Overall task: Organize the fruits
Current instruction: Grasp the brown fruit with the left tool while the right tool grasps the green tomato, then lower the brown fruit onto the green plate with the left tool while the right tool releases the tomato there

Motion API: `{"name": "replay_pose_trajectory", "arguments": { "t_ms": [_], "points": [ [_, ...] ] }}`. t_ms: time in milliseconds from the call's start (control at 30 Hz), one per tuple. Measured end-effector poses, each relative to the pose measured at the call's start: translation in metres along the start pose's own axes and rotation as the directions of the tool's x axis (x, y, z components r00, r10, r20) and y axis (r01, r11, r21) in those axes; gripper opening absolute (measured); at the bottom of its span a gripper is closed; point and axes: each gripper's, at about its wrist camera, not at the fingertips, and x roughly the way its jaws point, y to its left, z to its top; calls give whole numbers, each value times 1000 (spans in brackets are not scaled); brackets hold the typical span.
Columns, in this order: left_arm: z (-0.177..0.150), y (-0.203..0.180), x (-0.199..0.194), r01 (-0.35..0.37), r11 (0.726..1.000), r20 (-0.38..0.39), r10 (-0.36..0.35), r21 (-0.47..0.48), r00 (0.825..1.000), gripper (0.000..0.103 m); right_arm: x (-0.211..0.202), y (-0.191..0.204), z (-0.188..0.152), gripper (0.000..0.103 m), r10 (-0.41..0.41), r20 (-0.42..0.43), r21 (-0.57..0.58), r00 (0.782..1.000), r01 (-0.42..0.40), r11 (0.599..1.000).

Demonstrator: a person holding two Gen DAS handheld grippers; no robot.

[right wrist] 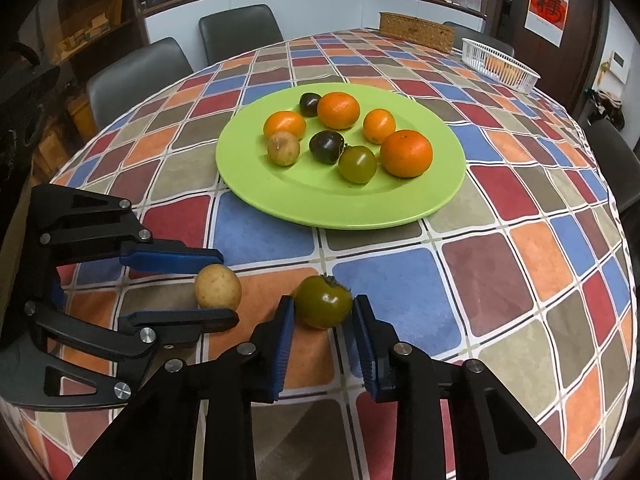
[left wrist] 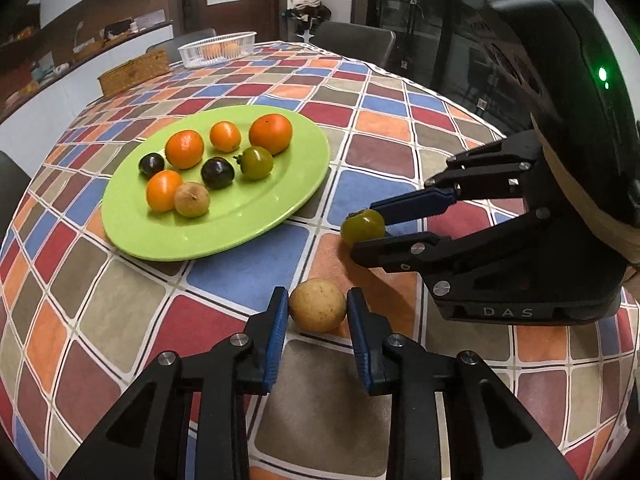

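A green plate [left wrist: 224, 236] [right wrist: 320, 208] on the checked tablecloth holds several fruits: oranges, dark plums, a green tomato and a tan fruit. My left gripper [left wrist: 318, 310] [right wrist: 226, 286] is open around a tan round fruit [left wrist: 318, 304] [right wrist: 218, 286] that rests on the cloth, with small gaps to the pads. My right gripper [right wrist: 323, 314] [left wrist: 362, 226] has its pads against both sides of a green tomato [right wrist: 323, 300] [left wrist: 363, 226], which sits on the cloth in front of the plate.
A white slotted basket [left wrist: 218, 50] [right wrist: 500, 64] with orange fruit and a wicker box [left wrist: 134, 72] [right wrist: 416, 32] stand at the far side of the table. Grey chairs [right wrist: 136, 76] surround it. A counter runs along the wall behind.
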Motion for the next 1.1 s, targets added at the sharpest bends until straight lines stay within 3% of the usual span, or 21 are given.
{"name": "replay_pose_trajectory", "arguments": {
  "t_ms": [533,1100],
  "points": [
    [5,5,-47,-34,999,117,39,-43,992,30,-36,15,4,30,-2,82,14,997,1,1000],
    [31,21,-97,-79,991,247,102,-104,964,30,-88,17,32,30,-55,234,115,971,29,993]
  ]
}}
